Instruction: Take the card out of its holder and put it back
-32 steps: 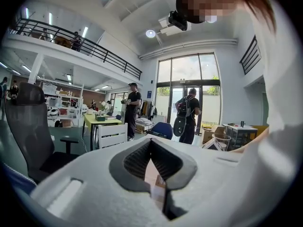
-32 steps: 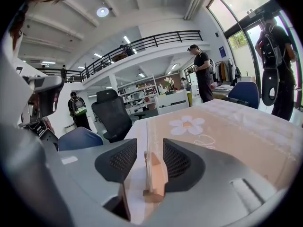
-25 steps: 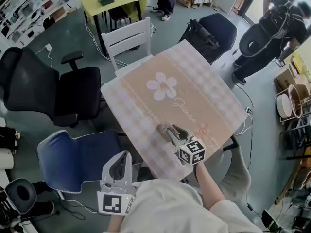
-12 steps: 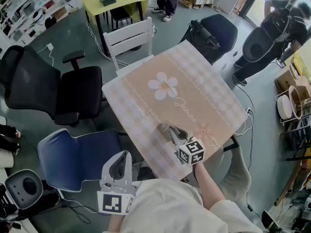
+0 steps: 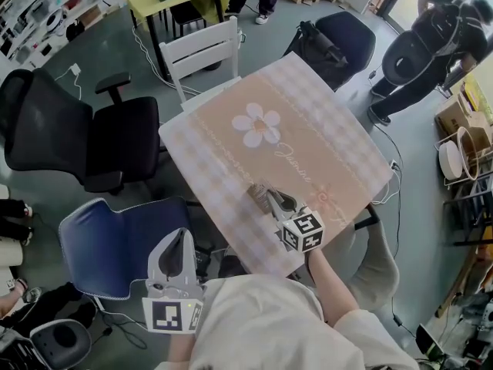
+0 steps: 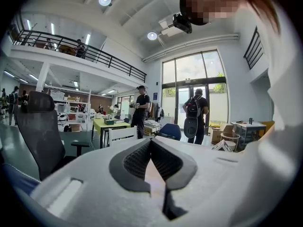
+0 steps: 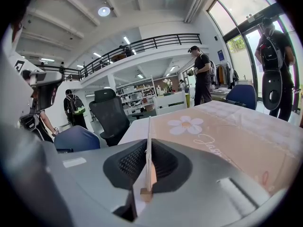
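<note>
On the near part of the table (image 5: pixel 323 137), which has a flower-print cloth, my right gripper (image 5: pixel 267 200) rests low with a thin tan card holder (image 5: pixel 254 193) at its tips. In the right gripper view the holder (image 7: pixel 149 126) stands edge-on between the dark pads (image 7: pixel 128 162). The jaws of the right gripper (image 7: pixel 149 144) have just been closing and now press on it. I cannot tell the card apart from the holder. My left gripper (image 5: pixel 178 240) hangs off the table's near left side. Its jaws meet at the tips with nothing between them in the left gripper view (image 6: pixel 151 143).
A blue chair (image 5: pixel 115 245) sits beside the left gripper, and a black office chair (image 5: pixel 85 137) is further left. A white chair (image 5: pixel 204 56) and a black chair (image 5: pixel 347 37) stand at the table's far sides. A person (image 5: pixel 431 45) stands at the upper right.
The head view has shifted a little, and the left gripper sits slightly further left and lower in it. The right gripper has kept its spot on the table.
</note>
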`<state>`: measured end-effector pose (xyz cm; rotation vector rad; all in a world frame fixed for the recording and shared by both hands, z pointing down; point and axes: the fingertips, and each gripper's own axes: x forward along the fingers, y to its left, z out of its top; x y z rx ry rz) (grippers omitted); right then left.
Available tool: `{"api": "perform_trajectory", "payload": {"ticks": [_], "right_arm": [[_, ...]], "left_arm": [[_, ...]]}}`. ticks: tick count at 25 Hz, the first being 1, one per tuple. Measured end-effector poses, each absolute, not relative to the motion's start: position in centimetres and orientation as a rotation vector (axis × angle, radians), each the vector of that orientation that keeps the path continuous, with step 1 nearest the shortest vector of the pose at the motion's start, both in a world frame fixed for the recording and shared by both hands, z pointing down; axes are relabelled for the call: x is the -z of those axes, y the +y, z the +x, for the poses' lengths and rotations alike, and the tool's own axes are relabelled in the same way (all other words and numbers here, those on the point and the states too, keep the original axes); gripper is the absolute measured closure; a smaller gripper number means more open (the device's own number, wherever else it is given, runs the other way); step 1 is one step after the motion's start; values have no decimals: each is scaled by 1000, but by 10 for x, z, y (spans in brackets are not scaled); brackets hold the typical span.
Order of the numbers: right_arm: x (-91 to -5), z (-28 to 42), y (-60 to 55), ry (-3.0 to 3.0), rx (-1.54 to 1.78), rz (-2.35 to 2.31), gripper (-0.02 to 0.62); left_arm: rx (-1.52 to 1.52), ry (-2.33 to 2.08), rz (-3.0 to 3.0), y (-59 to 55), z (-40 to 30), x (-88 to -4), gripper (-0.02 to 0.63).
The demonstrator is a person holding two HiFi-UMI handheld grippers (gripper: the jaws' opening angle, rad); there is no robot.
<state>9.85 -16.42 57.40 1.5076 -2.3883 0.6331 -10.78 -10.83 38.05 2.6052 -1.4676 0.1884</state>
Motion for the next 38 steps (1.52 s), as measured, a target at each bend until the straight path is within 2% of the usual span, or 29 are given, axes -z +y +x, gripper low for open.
{"api": "perform_trajectory", "payload": {"ticks": [38], "right_arm": [[-535,107,-171,-2402,-505,1551,577]], "left_arm": [[-161,-1460,2623,-108,-113,-378,607]]}}
